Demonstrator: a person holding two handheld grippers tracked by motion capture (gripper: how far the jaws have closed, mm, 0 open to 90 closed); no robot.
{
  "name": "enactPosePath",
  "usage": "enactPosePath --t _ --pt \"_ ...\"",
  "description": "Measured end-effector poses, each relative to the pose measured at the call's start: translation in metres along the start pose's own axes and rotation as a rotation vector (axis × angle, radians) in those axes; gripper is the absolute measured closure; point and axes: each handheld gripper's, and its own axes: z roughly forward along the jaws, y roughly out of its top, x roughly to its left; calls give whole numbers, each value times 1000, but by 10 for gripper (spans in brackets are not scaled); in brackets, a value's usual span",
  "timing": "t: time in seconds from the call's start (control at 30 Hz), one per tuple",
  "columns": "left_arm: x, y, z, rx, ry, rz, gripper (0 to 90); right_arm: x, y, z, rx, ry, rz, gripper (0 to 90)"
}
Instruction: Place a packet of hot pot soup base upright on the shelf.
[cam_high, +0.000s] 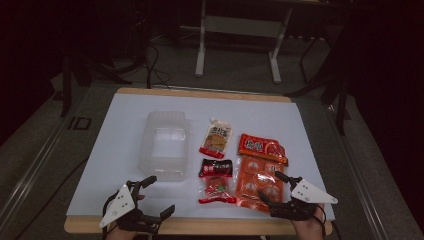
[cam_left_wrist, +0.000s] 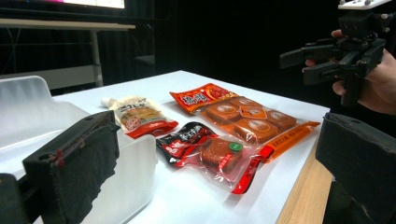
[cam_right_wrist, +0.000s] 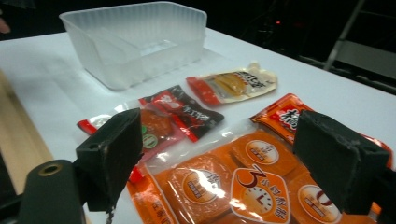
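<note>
Both grippers hover open at the table's near edge, a hand on each. My left gripper (cam_high: 159, 196) is at the front left, just before a clear plastic tub (cam_high: 165, 145) with nothing in it; its jaws (cam_left_wrist: 217, 154) stand wide apart, holding nothing. My right gripper (cam_high: 271, 187) hangs over the near end of a large orange snack pack (cam_high: 260, 170), its jaws (cam_right_wrist: 226, 156) spread above the pack (cam_right_wrist: 261, 186) without touching it. A small red and black snack pack (cam_high: 216, 181) lies between the two grippers. A cream pouch (cam_high: 216, 138) lies behind it.
A white sheet (cam_high: 125, 125) covers the wooden table. The packs lie to the right of the tub (cam_right_wrist: 135, 42). In the left gripper view the right gripper (cam_left_wrist: 301, 65) is raised above the table's far right corner. Dark floor and table frames lie beyond.
</note>
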Motion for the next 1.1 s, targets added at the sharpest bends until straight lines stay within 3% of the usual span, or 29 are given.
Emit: enactPosePath --t 0.1,0.23,0.33,0.37,0.57,0.8,1.1 --pt "0 0 1 3 2 2 0 4 2 2 27 9 -52 117" --pt "1 0 1 2 5 -4 0 8 5 3 41 38 -49 111" --pt "2 0 1 -1 9 -5 0 14 10 1 22 57 -33 110" --pt "2 0 1 1 12 -5 0 16 14 -1 1 93 -10 110" --pt "-1 0 1 4 10 12 0 19 28 -11 -73 120 4 103" --pt "-2 1 1 -2 9 18 0 19 56 -21 -128 97 -43 103" --pt "-3 2 0 -8 7 20 0 8 78 -26 -170 60 -48 103"
